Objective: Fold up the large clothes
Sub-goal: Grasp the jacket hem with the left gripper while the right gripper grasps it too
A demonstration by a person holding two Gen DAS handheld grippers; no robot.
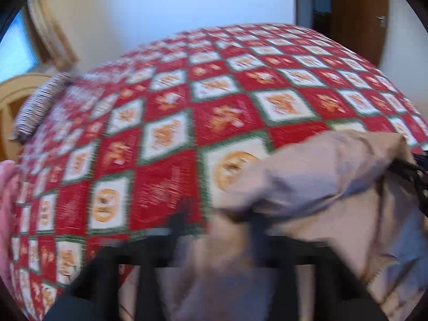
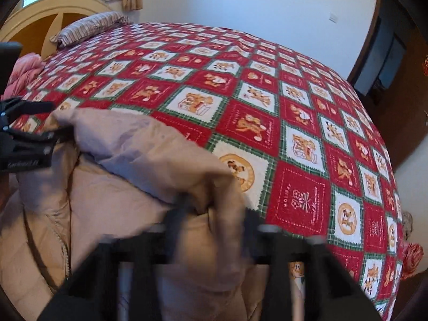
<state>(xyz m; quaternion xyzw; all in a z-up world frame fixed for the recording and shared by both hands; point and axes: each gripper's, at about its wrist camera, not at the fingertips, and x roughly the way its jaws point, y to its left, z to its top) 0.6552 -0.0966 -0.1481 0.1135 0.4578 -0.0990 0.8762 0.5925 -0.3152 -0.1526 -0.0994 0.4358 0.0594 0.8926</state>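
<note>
A large beige padded jacket (image 2: 112, 176) lies bunched at the near edge of the bed; it also shows in the left wrist view (image 1: 334, 187). My left gripper (image 1: 216, 219) is shut on a fold of the jacket's edge; its black body shows at the left of the right wrist view (image 2: 29, 139). My right gripper (image 2: 214, 214) is shut on another fold of the same edge, and its tip shows at the right of the left wrist view (image 1: 412, 171). The jacket's zipper (image 2: 62, 243) runs down the lower left. Both views are motion-blurred near the fingers.
The bed carries a red, white and green checked quilt (image 2: 267, 101). A striped pillow (image 2: 88, 26) and a pink blanket (image 2: 24, 75) lie by the wooden headboard (image 2: 40, 13). A dark wooden door (image 1: 358, 13) stands beyond the bed's far side.
</note>
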